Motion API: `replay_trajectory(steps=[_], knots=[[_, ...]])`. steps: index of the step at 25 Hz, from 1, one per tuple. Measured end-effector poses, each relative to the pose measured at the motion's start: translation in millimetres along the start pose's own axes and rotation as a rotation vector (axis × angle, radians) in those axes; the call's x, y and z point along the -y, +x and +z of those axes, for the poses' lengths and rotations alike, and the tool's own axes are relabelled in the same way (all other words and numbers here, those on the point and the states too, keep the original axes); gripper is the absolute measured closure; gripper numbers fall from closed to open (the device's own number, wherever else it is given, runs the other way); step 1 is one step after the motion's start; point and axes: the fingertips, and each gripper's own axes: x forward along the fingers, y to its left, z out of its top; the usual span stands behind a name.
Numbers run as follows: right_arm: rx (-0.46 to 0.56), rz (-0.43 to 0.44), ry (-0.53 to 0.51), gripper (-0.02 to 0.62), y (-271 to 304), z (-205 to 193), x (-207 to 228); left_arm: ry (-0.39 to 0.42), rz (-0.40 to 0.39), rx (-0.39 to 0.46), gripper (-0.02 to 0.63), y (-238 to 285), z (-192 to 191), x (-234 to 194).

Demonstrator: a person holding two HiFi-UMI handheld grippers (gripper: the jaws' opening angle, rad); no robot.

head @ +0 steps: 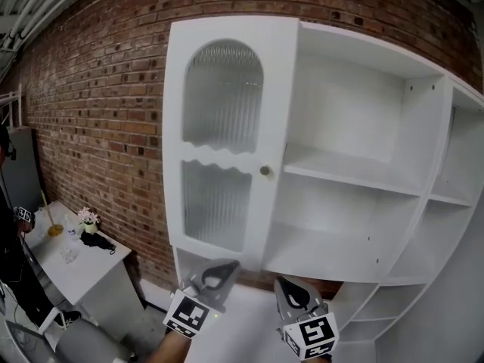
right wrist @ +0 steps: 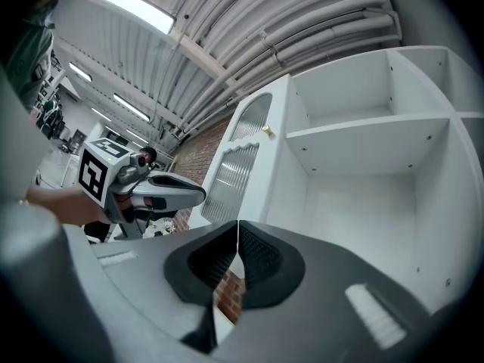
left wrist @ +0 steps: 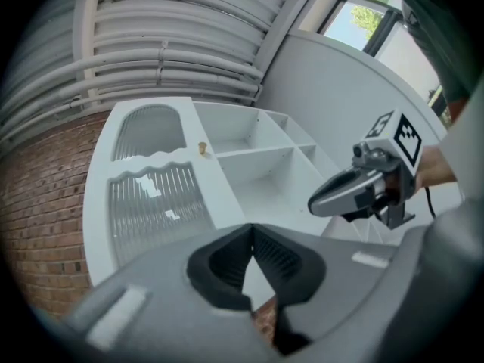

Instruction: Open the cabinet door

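Note:
A tall white cabinet stands against the brick wall. Its left door (head: 227,142) has two ribbed glass panels and lies flush with the frame; a small brass knob (head: 265,171) sits on its right edge. The knob (left wrist: 202,148) also shows in the left gripper view, and as the knob (right wrist: 266,131) in the right gripper view. My left gripper (head: 221,269) is below the door, shut and empty, well short of the knob. My right gripper (head: 293,292) is beside it, under the open shelves, pads together with nothing between them.
Open white shelves (head: 355,172) fill the cabinet's middle and right. A low white table (head: 83,267) at lower left carries flowers and small items. A person (head: 13,233) stands at the left edge. Brick wall (head: 98,104) lies behind.

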Motion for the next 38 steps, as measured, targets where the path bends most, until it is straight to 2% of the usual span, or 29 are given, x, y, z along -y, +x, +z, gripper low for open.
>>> replay_trajectory(steps=[8,14,28,38], knots=[[0.011,-0.065,0.006,0.586,3.9,-0.4,3.8,0.048,-0.027,0.04,0.604,11.2,14.0,-16.2],[0.01,-0.073,0.003,0.586,6.5,-1.0,0.5,0.078,-0.018,0.082,0.604,22.4,36.6,-31.2],[0.027,-0.032,-0.016,0.586,0.8,8.9,20.8,0.098,0.065,0.095,0.604,48.5,67.6,-47.9],[0.046,0.001,-0.016,0.586,-0.9,8.7,27.7,0.135,0.152,0.109,0.586,68.2,99.2,-78.6]])
